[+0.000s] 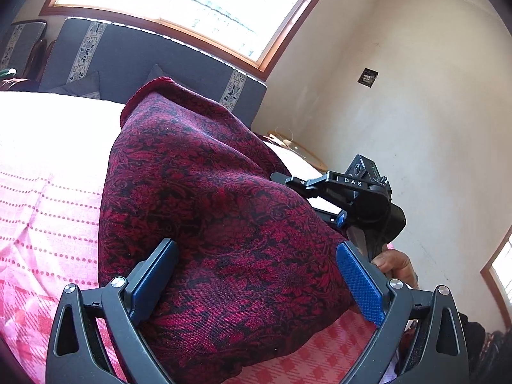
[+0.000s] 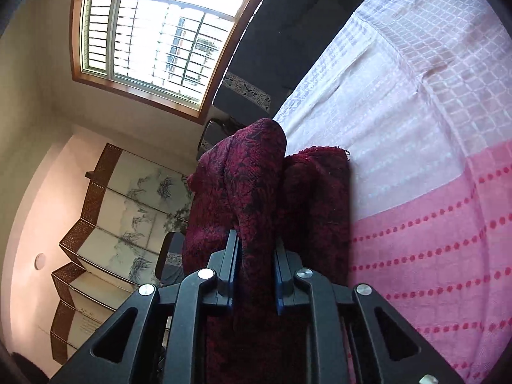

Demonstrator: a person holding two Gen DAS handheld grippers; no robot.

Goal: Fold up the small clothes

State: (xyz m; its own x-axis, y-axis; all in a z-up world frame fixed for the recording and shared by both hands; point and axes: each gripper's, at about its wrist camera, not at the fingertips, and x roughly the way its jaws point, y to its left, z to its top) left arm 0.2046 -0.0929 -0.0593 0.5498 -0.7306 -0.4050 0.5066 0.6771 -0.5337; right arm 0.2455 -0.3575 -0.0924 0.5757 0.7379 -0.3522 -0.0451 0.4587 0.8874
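A dark red garment with a black floral pattern (image 1: 204,198) lies heaped on a pink and white bedsheet (image 1: 48,211). My left gripper (image 1: 256,246) is open, its blue pads wide apart, and the cloth bulges up between them. My right gripper (image 2: 256,240) is shut on a raised fold of the garment (image 2: 256,172), which stands up ahead of the pads. The right tool's black body (image 1: 361,198) shows at the garment's right edge, with a person's hand (image 1: 393,262) on its grip. Its fingertips there are hidden in the cloth.
A grey padded headboard with patterned strips (image 1: 134,54) runs behind the bed, below a wood-framed window (image 1: 192,3). A painted folding screen (image 2: 121,224) stands to the left in the right wrist view. A small round table (image 1: 300,150) sits by the wall.
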